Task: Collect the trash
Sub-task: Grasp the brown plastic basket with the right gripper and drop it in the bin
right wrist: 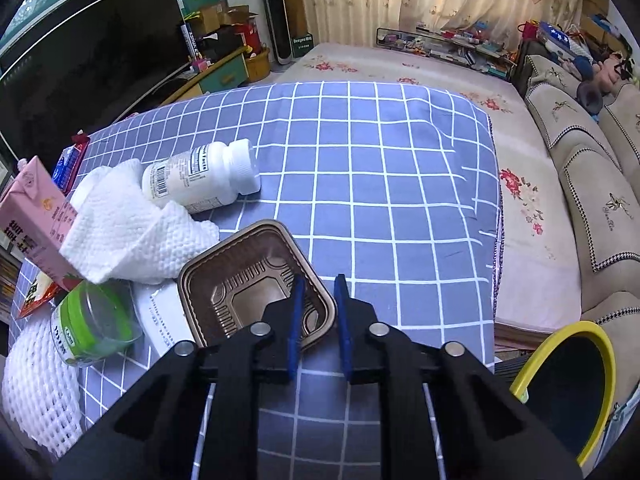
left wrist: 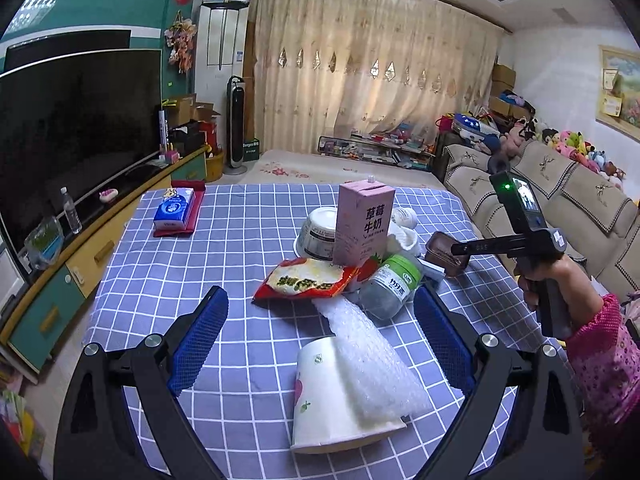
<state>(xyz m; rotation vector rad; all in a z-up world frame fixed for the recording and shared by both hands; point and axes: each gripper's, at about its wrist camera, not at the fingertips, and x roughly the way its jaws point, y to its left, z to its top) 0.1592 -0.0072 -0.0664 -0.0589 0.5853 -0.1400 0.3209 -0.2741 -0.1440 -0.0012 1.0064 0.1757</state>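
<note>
My right gripper (right wrist: pixel 319 312) is pinched on the near rim of the brown plastic tray (right wrist: pixel 256 280) at lower centre; thin grip, so it could slip out on the way to the yellow-rimmed bin (right wrist: pixel 592 364) at lower right; left gripper (left wrist: pixel 320 344) is wide open, holding nothing.

A soft checked cloth covers the tabletop (right wrist: pixel 400 184), matt and a little creased at the edge. The brown tray (right wrist: pixel 248 276) is thin glossy plastic with moulded ribs. Beside it lies a dimpled white paper towel (right wrist: pixel 128 224) and a smooth plastic pill bottle (right wrist: pixel 200 178). The paper cup (left wrist: pixel 340 396) looks matt; the bubble wrap (left wrist: pixel 372 360) over it shines. The right tool (right wrist: pixel 318 304) has matt black arms, textured blue pads and bright metal pins.
</note>
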